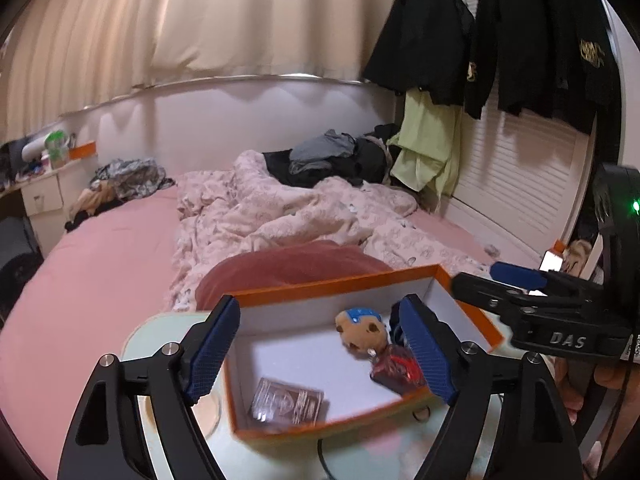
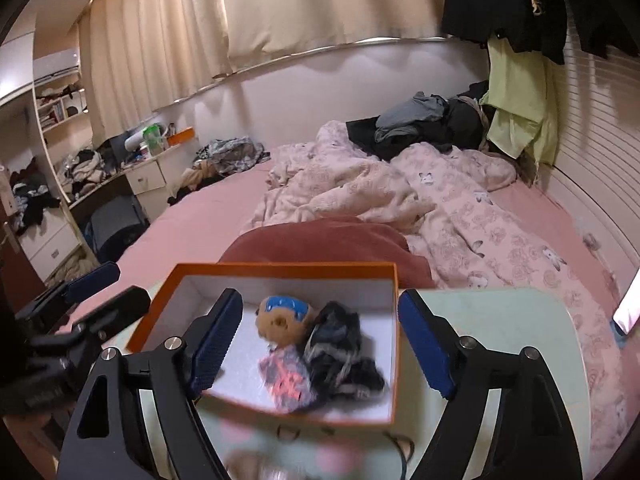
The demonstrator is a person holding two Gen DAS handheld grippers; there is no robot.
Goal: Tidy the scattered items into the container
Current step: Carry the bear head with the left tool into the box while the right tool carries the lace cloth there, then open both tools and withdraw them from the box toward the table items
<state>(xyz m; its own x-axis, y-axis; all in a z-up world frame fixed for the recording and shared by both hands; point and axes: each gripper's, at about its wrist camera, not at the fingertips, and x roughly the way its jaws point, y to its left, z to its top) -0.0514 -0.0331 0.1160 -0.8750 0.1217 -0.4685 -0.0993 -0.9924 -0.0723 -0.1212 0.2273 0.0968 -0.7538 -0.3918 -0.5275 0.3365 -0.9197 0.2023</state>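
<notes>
The orange box sits on the pale green worktop just beside the bed, and it already holds the small plush doll with the blue cap, a dark bundle of cloth touching the doll on its right, and a clear rectangular block lying flat in the near left corner. The left tongs hover over the box with jaws spread wide and nothing between them; the right tongs are likewise released and empty, framing the doll and cloth from above. A thin ring and a dark cable lie on the worktop just outside the near wall of the box (both blurred, so what they are is uncertain). Most of the tidying looks done, with these leftovers probably next. The ring lies flat against the worktop and may slip from the pads or skid away when pinched. The box is light cardboard, so a tong catching its near rim on the way down could shove or tip it toward the bed. The two tongs work close together and could knock each other.
</notes>
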